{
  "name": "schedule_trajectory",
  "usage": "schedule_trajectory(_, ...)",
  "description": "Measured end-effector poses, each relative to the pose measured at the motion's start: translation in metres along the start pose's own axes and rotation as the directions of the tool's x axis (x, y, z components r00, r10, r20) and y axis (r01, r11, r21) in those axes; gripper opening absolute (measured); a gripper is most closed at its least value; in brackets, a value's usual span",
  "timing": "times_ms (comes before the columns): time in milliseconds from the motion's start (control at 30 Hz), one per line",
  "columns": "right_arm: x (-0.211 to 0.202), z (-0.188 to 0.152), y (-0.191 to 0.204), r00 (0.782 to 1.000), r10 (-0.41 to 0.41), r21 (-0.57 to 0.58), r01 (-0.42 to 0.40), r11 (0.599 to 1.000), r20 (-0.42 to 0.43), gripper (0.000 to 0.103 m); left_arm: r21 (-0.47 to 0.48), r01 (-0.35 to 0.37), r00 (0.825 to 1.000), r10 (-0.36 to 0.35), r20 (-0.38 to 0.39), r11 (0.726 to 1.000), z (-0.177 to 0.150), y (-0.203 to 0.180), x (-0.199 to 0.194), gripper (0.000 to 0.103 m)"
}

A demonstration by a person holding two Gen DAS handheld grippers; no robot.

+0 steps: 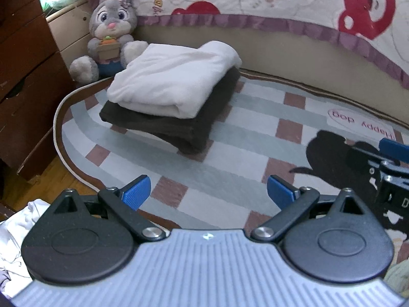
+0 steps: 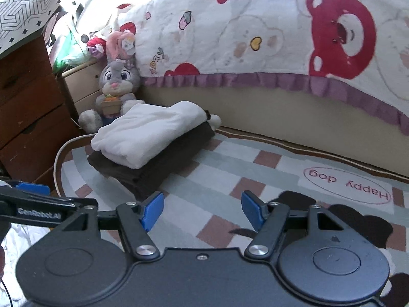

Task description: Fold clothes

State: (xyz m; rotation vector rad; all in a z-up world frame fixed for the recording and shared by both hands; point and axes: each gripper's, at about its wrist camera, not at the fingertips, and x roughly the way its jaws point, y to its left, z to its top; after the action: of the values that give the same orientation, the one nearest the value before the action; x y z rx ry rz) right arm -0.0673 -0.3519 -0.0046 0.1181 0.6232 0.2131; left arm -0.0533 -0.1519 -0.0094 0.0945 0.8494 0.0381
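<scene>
A: What was the largest item in both views?

B: The bed, along the far side. A white quilt printed with red bears hung over its edge, ending in a purple frill. Below it lay the checked rug, in grey, white and brown squares, with an oval label reading "Happy dog" and a black dog figure woven in.

A: And at the left?

B: A dark wooden drawer unit stood on the wood floor, beside a pale cabinet.

A: Location of the task items?

B: A folded white garment lay squarely on top of a folded dark brown garment. The stack rested on the rug near the bed, at the rug's far left end. An unfolded white cloth lay crumpled at the lower left edge of the left wrist view.

A: Anything behind the stack?

B: A grey plush rabbit sat against the bed, holding a small pot with a carrot, just beside the stack's far corner.

A: Gripper status?

B: The left gripper was spread wide, its blue pads empty above the rug. The right gripper was likewise parted and held nothing. The two were side by side, well apart from the stack.
</scene>
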Motion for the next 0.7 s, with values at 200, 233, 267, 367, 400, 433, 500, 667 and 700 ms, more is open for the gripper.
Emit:
schedule_trajectory(200,-0.011,-0.008,-0.003,1.0,-0.024,0.03,0.024,0.999,-0.005,0.072,0.014,0.001,1.0,-0.002,0.005,1.0,-0.007,-0.013,-0.007,0.099)
schedule_trajectory(233,-0.012,-0.008,-0.004,1.0,-0.027,0.038,0.028,0.999,-0.008,0.072,0.011,-0.002,1.0,0.002,0.012,1.0,-0.007,-0.014,-0.008,0.099)
schedule_trajectory(267,-0.014,-0.01,-0.004,1.0,-0.027,0.045,0.028,0.999,-0.006,0.072,0.008,-0.005,1.0,0.005,0.019,1.0,-0.007,-0.015,-0.008,0.099)
schedule_trajectory(367,-0.017,-0.013,-0.005,1.0,-0.022,0.064,0.022,0.998,0.002,0.072,-0.006,-0.007,1.0,0.007,0.025,1.0,-0.008,-0.016,-0.008,0.099)
schedule_trajectory(400,-0.019,-0.014,-0.006,1.0,-0.022,0.072,0.021,0.997,0.004,0.072,-0.013,-0.006,1.0,0.006,0.024,1.0,-0.009,-0.016,-0.008,0.099)
schedule_trajectory(433,-0.019,-0.015,-0.006,1.0,-0.022,0.078,0.022,0.997,0.003,0.072,-0.019,-0.006,1.0,0.006,0.024,1.0,-0.009,-0.016,-0.008,0.099)
schedule_trajectory(500,-0.02,-0.017,-0.007,1.0,-0.015,0.089,0.015,0.996,0.004,0.072,-0.019,-0.007,1.0,0.008,0.02,1.0,-0.01,-0.017,-0.007,0.099)
schedule_trajectory(667,-0.02,-0.022,-0.009,1.0,-0.02,0.11,0.022,0.994,-0.021,0.072,-0.011,-0.017,1.0,0.017,0.021,1.0,-0.013,-0.019,-0.008,0.099)
schedule_trajectory(700,-0.02,-0.023,-0.009,1.0,-0.02,0.111,0.022,0.994,-0.023,0.072,-0.01,-0.019,1.0,0.019,0.021,1.0,-0.013,-0.02,-0.008,0.099)
